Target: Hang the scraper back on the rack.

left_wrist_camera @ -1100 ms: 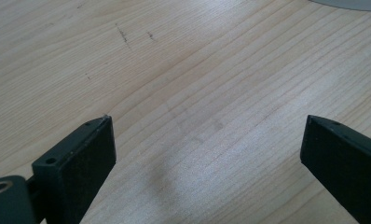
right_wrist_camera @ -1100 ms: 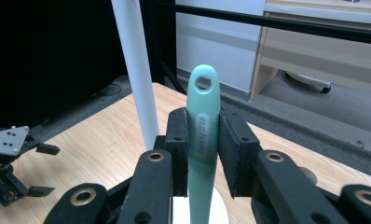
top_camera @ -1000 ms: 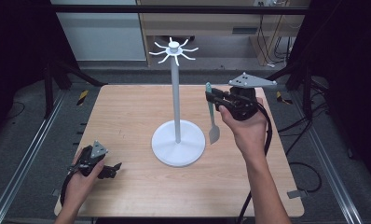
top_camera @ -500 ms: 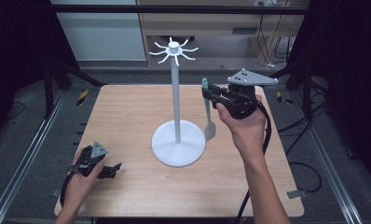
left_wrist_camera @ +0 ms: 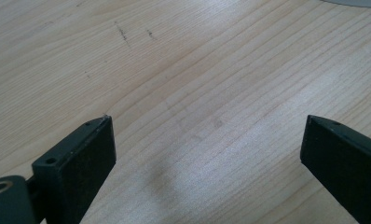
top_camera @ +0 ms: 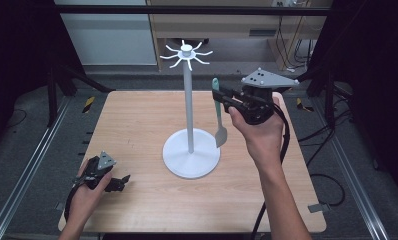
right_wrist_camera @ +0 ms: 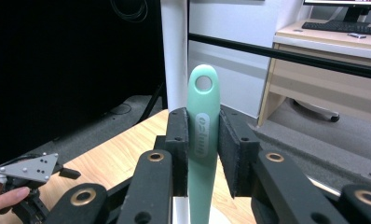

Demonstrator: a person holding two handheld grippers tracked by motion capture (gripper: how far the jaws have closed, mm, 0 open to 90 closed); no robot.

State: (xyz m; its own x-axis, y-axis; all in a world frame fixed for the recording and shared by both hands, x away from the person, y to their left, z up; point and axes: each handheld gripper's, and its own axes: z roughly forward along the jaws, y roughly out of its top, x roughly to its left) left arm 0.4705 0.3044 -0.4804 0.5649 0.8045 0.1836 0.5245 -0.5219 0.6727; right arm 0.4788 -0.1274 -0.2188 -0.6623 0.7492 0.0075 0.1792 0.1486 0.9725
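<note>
Green spatula [right_wrist_camera: 203, 135] stands upright, clamped between the right gripper [right_wrist_camera: 203, 149] pads.

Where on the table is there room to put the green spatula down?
Bare wood lies across the table left of the white stand, and along the near edge between both arms. It is crowded right of the stand, where the right gripper holds the spatula.

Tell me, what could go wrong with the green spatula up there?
The right tongs pinch the spatula only on its smooth handle, so it might slip out. Its hanging hole sits well below the stand's hooks, so it could miss them. Bumping the thin pole might rock the stand.
</note>
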